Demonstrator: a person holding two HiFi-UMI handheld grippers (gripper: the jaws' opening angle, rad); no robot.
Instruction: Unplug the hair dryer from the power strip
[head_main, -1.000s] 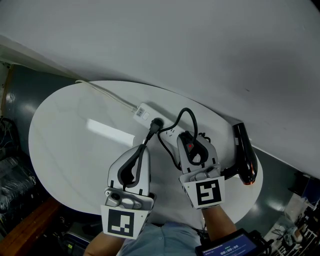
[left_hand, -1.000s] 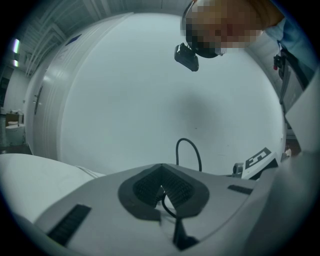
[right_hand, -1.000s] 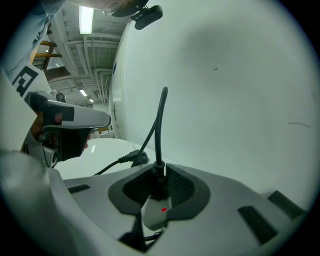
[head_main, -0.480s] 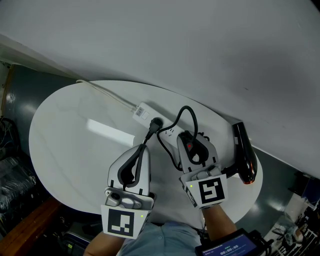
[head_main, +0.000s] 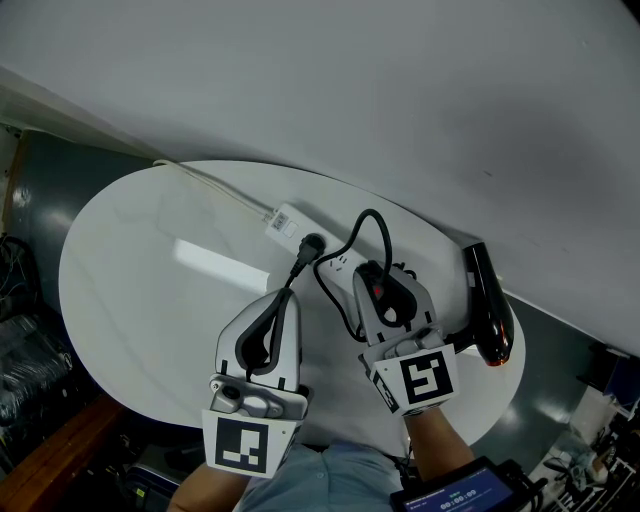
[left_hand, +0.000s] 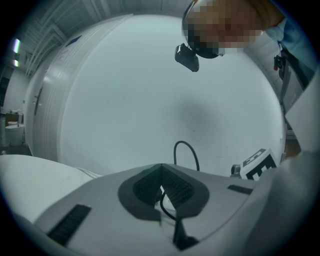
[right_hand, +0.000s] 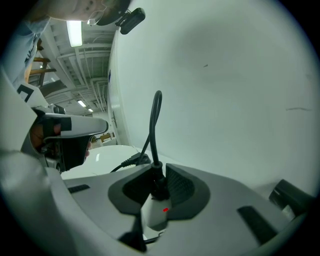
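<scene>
On the round white table (head_main: 130, 290), the right gripper (head_main: 383, 283) covers the near end of the power strip (head_main: 288, 222), so I can't tell how deep the black plug (right_hand: 159, 186) sits. Its jaws are narrow, clamped on that plug. The left gripper (head_main: 289, 297) has its tips together, with a thin cable (head_main: 371, 214) showing through the gap below them. The hair dryer (head_main: 490, 305) lies at the table's right edge, its handle partly hidden. There's open tabletop out left. Since a second ago, the right gripper has rolled slightly; the left hasn't budged.
</scene>
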